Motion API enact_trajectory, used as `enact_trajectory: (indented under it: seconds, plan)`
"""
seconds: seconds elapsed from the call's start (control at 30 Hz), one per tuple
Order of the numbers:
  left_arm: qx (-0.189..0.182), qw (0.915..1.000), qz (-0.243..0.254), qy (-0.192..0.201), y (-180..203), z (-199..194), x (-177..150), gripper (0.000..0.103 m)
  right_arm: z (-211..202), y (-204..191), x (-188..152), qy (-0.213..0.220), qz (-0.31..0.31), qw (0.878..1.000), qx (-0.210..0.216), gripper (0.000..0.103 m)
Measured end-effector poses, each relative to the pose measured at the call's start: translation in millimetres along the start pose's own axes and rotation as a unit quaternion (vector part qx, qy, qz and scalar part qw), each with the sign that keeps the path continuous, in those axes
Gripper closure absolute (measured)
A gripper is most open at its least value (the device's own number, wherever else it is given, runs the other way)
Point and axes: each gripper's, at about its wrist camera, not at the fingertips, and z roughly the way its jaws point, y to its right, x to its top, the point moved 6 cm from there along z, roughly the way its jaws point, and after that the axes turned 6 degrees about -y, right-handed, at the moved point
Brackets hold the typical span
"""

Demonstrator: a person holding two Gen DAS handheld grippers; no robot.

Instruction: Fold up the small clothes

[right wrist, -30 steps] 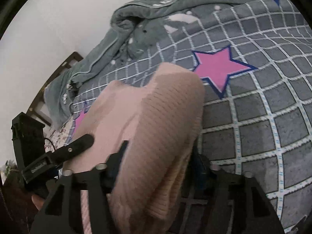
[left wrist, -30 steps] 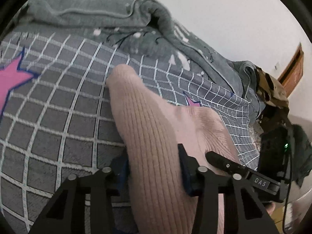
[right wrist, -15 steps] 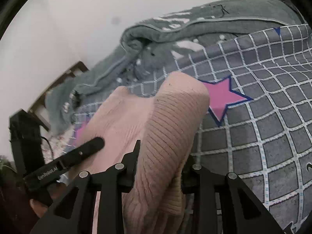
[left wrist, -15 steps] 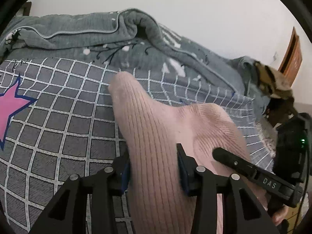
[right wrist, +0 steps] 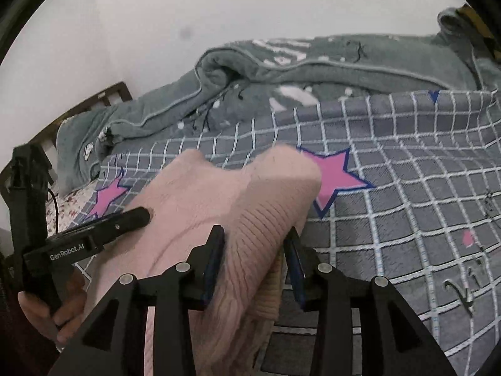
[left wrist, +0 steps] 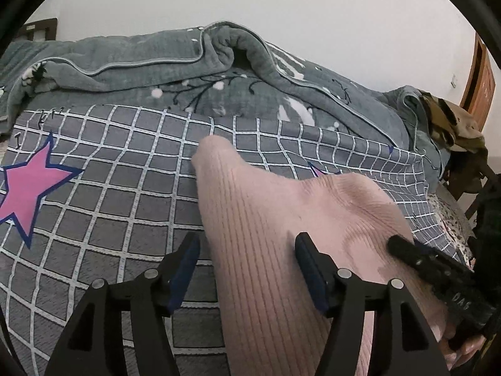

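Left wrist: grey checked bedsheet (left wrist: 103, 194), rumpled grey blanket (left wrist: 175, 62), white wall (left wrist: 281, 3)

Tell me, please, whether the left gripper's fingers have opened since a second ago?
Yes. The left gripper has spread; a gap now shows between its left finger and the pink sweater.

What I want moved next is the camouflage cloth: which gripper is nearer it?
Right. The camouflage cloth lies ahead and rightward of both; the right gripper is on that side, the left gripper beyond it, farther away.
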Motion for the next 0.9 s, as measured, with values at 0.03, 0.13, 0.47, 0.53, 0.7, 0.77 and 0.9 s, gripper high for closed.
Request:
enact_trajectory:
  seconds: [0.03, 0.13, 0.47, 0.53, 0.7, 0.77, 0.9]
  plan:
    - [0.003, 1.0, 0.0, 0.0, -1.0, -0.6, -0.7, 0.041, -4.3, 2.8, 2.1, 0.012, 0.005, 1.0, -0.002, 0.064]
    - [0.007, 1.0, 0.001, 0.0, -2.0, -1.8, -2.3, 0.039, -6.1, 8.6, 3.7, 0.022, 0.014, 1.0, -0.009, 0.064]
    - [0.007, 0.9999, 0.008, 0.004, 0.5, -9.0, -6.7, 0.038, -9.5, 9.8, -0.1, 0.048, 0.039, 0.998, 0.0, 0.093]
    - [0.011, 0.9999, 0.01, 0.006, 0.5, -11.2, -7.4, 0.038, -7.6, 13.4, -0.6, 0.04, 0.048, 0.998, 0.009, 0.093]
    - [0.013, 0.9998, 0.011, 0.002, -0.7, -12.6, -10.6, 0.037, 6.5, 12.8, -9.1, 0.005, 0.031, 0.999, -0.03, 0.086]
    - [0.014, 0.9998, 0.011, 0.001, -1.6, -13.8, -11.9, 0.036, -2.3, 9.4, -5.5, 0.016, 0.02, 0.999, -0.031, 0.082]
    - [0.02, 0.9997, 0.012, -0.003, -3.7, -15.4, -15.3, 0.035, -22.2, 4.6, -1.8, 0.049, 0.005, 0.998, -0.039, 0.068]
